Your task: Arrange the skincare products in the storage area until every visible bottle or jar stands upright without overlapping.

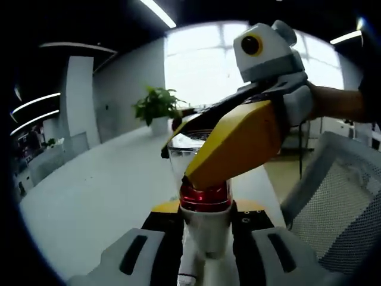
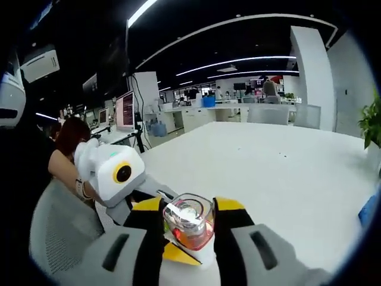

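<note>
A small bottle point(image 1: 205, 238) with a white body, a red band and a clear cap is held above the white table point(image 1: 89, 196). My left gripper point(image 1: 205, 208) is shut on its white body, just below the red band. My right gripper point(image 1: 189, 149) comes in from the right and is shut on the clear cap, its yellow jaw lying across the cap. In the right gripper view the bottle point(image 2: 189, 223) sits cap-first between my right gripper point(image 2: 189, 232) jaws. There my left gripper point(image 2: 172, 250) reaches in from the lower left.
A potted plant point(image 1: 156, 107) stands at the table's far end. A grey mesh chair point(image 1: 333, 202) is to the right, and a chair point(image 2: 59, 232) is also at the left. A person point(image 2: 65, 146) sits by monitors point(image 2: 125, 110). Something blue point(image 2: 369, 211) lies at the table's right edge.
</note>
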The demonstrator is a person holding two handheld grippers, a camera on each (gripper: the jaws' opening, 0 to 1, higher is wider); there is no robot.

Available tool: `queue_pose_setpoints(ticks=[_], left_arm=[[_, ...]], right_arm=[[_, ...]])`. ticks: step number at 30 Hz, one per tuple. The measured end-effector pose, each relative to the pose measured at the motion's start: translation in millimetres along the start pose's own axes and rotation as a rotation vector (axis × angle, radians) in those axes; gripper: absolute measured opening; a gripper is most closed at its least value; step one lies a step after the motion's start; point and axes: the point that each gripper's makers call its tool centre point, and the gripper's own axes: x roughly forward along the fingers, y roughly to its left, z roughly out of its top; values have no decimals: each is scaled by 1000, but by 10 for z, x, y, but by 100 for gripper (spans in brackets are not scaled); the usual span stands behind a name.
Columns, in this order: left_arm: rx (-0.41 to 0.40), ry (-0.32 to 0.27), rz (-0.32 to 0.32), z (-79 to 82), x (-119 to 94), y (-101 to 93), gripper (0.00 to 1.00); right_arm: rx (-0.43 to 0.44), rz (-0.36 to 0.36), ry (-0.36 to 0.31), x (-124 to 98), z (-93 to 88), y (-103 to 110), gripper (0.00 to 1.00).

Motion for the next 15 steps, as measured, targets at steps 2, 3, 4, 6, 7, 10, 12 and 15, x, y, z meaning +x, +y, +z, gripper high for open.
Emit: queue_pose_setpoints(ticks=[2, 3, 4, 6, 7, 10, 12, 15], left_arm=[[-13, 2, -4, 6, 23, 21, 28], [-10, 3, -7, 8, 32, 28, 28], [4, -1, -11, 12, 43, 32, 28], [-2, -5, -21, 16, 64, 50, 28], [-4, -6, -29, 16, 72, 53, 28], [-6, -5, -34, 20, 80, 50, 28], [5, -2, -27, 21, 80, 46, 29], [42, -22, -13, 17, 77, 27, 31]], right_arm=[[2, -1, 6, 3, -1, -33, 31], [2, 0, 7, 4, -3, -36, 31], [2, 1, 7, 5, -3, -48, 32], [10, -2, 7, 7, -5, -68, 32], [13, -3, 9, 10, -5, -71, 32], [13, -1, 8, 17, -6, -73, 32], [14, 3, 6, 19, -6, -70, 32], [8, 10, -2, 19, -7, -60, 33]])
